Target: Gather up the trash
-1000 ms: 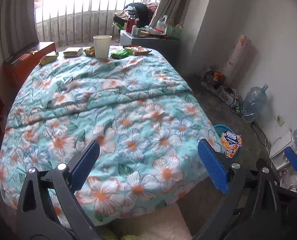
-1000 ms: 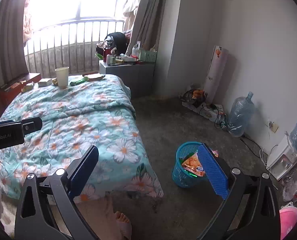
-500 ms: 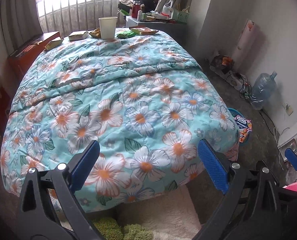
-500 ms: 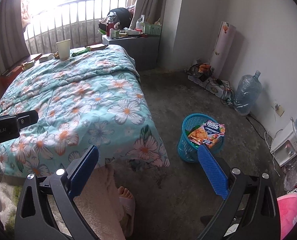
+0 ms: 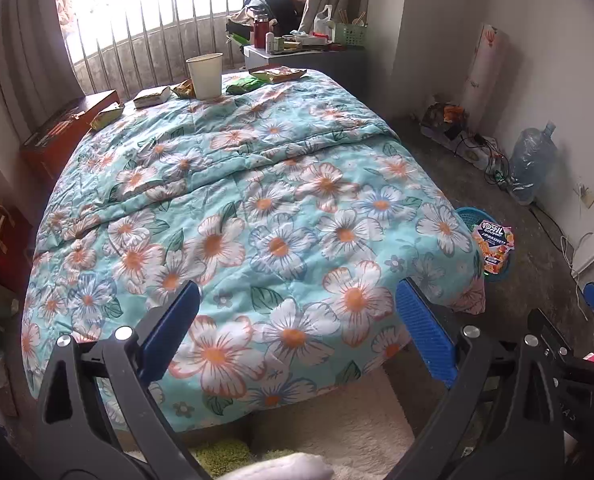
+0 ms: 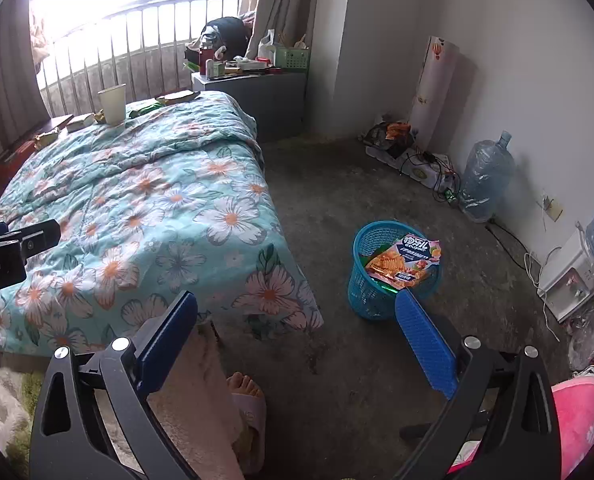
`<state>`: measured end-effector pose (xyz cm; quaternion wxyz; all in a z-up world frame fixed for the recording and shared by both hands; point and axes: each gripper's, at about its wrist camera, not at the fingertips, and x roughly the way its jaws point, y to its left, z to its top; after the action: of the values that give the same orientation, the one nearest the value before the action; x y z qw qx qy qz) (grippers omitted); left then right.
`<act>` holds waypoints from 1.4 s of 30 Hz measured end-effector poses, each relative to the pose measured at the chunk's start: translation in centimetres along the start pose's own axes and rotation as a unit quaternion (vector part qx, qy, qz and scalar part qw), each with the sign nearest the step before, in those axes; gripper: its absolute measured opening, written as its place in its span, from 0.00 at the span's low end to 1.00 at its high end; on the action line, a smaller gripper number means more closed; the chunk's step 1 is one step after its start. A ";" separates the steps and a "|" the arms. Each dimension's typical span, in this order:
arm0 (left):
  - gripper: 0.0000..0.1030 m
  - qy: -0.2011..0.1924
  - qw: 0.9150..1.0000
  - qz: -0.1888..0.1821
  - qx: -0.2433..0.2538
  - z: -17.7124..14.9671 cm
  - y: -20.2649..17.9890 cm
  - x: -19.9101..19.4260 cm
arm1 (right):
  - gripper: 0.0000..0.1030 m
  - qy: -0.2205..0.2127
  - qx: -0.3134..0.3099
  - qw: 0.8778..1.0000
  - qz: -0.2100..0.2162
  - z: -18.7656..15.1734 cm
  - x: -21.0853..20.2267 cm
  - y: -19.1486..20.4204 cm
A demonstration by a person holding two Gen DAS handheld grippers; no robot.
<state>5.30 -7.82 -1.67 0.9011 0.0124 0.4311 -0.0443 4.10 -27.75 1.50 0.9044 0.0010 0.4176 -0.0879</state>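
View pulled back; basket (image 6: 381,280) just beyond right hand-held gripper (image 6: 297,336)

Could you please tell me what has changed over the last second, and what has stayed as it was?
Only the viewpoints shifted: both cameras tilted and drew nearer the bed. Nothing was grasped or released; the left gripper and right gripper stay open and empty. The paper cup, wrappers and snack bag atop the blue basket are unmoved.
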 end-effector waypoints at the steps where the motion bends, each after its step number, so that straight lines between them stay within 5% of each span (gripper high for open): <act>1: 0.91 0.000 1.000 0.000 0.003 0.0 -0.1 0.0 | 0.94 0.000 -0.001 1.000 0.000 0.0 0.0 0.0; 42: 0.91 0.007 1.000 -0.009 0.003 -0.1 -0.4 -0.1 | 0.94 -0.005 -0.002 1.000 -0.003 0.1 -0.7 -0.1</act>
<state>5.14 -8.20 -1.62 0.8975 0.0118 0.4376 -0.0533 3.74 -27.75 2.08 0.9063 -0.0022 0.4129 -0.0897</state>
